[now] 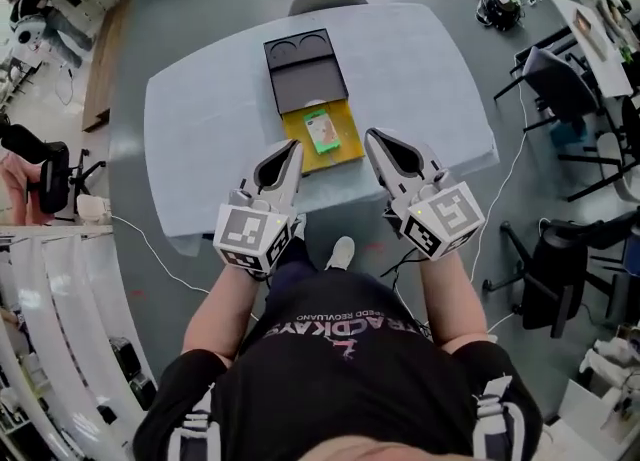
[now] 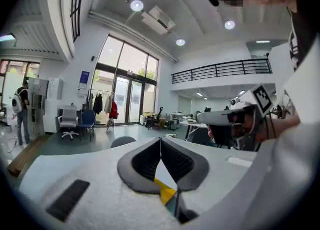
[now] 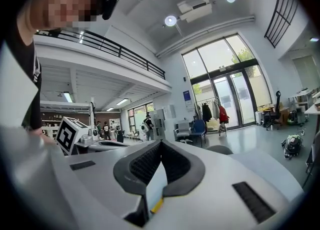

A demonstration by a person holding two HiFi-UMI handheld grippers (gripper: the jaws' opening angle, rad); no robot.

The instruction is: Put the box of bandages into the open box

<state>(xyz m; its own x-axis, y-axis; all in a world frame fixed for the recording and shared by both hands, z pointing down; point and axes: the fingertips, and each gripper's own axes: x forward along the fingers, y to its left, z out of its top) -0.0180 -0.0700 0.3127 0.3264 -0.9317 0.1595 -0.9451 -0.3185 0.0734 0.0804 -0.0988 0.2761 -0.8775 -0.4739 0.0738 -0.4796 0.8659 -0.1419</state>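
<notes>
You hold both grippers out in front of you at the near edge of the table (image 1: 430,69), forearms bare and stretched forward, marker cubes turned up toward your head. The two tools sit side by side and tilt slightly toward each other, their noses aimed at the open box (image 1: 349,145) between them.

Your left gripper (image 1: 296,147) has its claw closed. In the left gripper view the two dark pads meet at their tips (image 2: 161,139) with nothing pinched between them, and only a sliver of the yellow box shows below the gap. Its nose lies just beside the near left corner of the yellow tray.

Your right gripper (image 1: 372,136) is closed too. In the right gripper view its pads touch at the tip (image 3: 160,143) and carry nothing. Its nose sits just beside the tray's right edge.

The box of bandages (image 1: 321,132) lies flat inside the open box, near the middle of the yellow tray, apart from both claws. The black lid (image 1: 305,74) lies open on the table at the tray's far edge.
</notes>
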